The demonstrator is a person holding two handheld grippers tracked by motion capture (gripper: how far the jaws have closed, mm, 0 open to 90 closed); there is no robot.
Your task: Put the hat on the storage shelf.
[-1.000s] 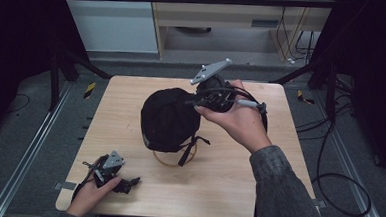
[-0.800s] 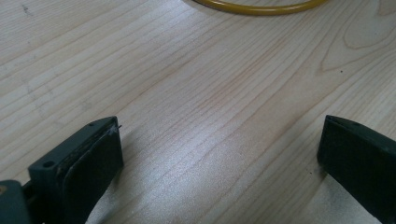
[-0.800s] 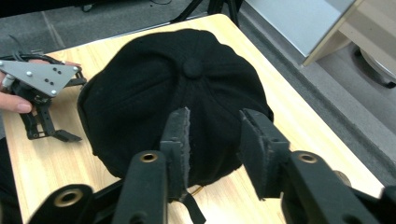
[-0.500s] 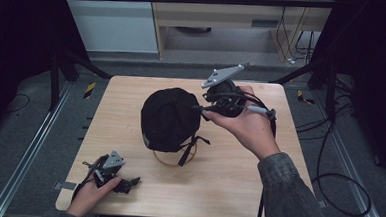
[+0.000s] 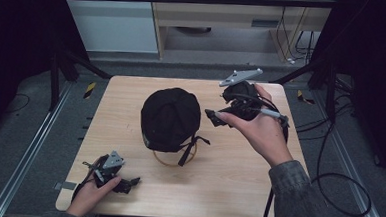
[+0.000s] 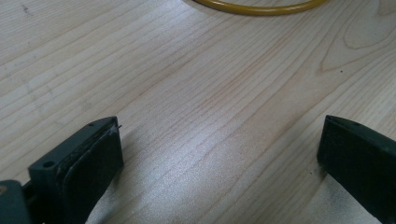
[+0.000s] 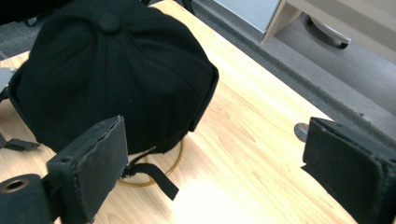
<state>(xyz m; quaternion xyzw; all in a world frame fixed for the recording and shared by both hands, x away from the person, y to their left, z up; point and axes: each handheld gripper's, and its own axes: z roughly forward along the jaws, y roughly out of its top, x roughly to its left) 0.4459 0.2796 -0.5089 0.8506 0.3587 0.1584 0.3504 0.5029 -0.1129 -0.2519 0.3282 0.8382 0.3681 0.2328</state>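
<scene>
A black cap [image 5: 170,118] lies in the middle of the wooden table [image 5: 227,180], over a thin yellow ring [image 5: 170,161], with its strap [image 5: 191,148] trailing toward the front. My right gripper [image 5: 220,107] is held in the air just right of the cap, apart from it and pointing left at it. In the right gripper view its jaws are open with nothing between them, and the cap [image 7: 107,70] and ring [image 7: 163,170] lie beyond. My left gripper [image 5: 127,181] rests at the table's front left corner. It is open over bare wood [image 6: 219,135].
The arc of the yellow ring [image 6: 261,8] crosses the top of the left gripper view. A cable [image 5: 337,191] hangs off the table's right side. A cabinet [image 5: 225,20] stands behind the table, and metal rails [image 5: 28,155] run along the floor at the left.
My right gripper has drawn back to the right, away from the cap, and a little nearer the person. The left gripper and the cap have stayed put.
</scene>
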